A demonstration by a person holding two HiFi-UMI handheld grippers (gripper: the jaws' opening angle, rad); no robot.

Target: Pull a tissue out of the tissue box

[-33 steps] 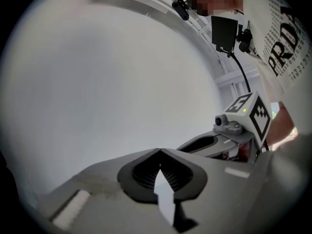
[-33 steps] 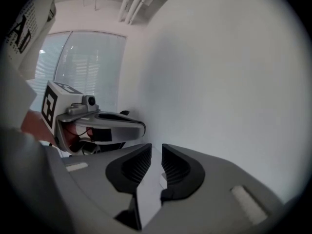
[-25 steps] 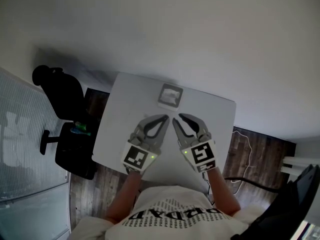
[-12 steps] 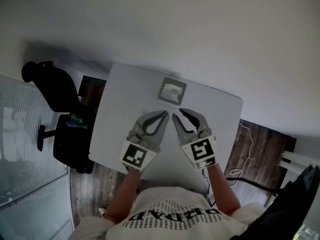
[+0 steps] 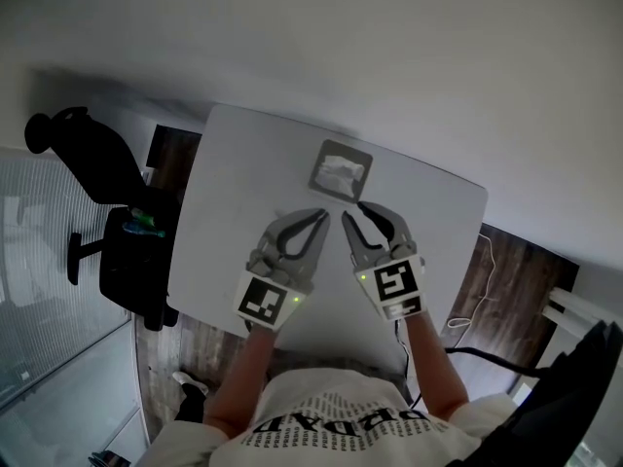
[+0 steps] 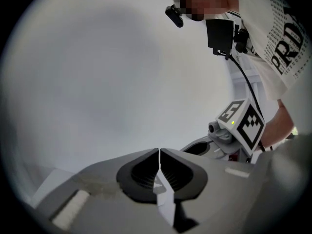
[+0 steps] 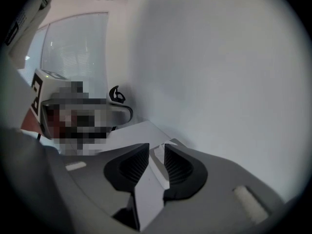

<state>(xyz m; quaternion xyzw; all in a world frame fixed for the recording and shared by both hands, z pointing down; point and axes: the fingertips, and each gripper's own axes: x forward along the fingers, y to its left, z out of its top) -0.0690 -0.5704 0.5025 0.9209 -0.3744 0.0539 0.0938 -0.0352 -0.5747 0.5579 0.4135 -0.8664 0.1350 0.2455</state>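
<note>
**Student:** What has changed since the earlier frames?

**Instructor:** Both tools have drawn closer to the tissue box (image 5: 319, 169). The head view has also shifted a little, so the box now sits higher in the picture. The right tool (image 5: 351, 210) has just been opening its jaws.

**Student:** How do the two tools stand?

**Instructor:** The left tool (image 5: 321, 216) has its jaws brought together, pad against pad. Only a hairline seam shows between them, and nothing is held. The right tool's jaws stand a narrow gap apart. They grip nothing, and the pale tabletop (image 5: 243, 183) shows through the gap. In the head view both tools lie side by side over the near half of the tabletop. Their tips point away from the person, and each marker cube is toward the person's body.

**Student:** Where is the tissue box?

**Instructor:** It lies flat near the far edge of the tabletop, ahead of both tools and apart from them. The right tool's tips are just short of its near edge, and the left tool's tips sit slightly further back. A white tissue (image 5: 343, 171) shows crumpled in the top opening.

**Student:** What surrounds the tabletop?

**Instructor:** A black office chair (image 5: 88, 159) stands off its left side, on a dark wooden floor (image 5: 506, 270).
</note>
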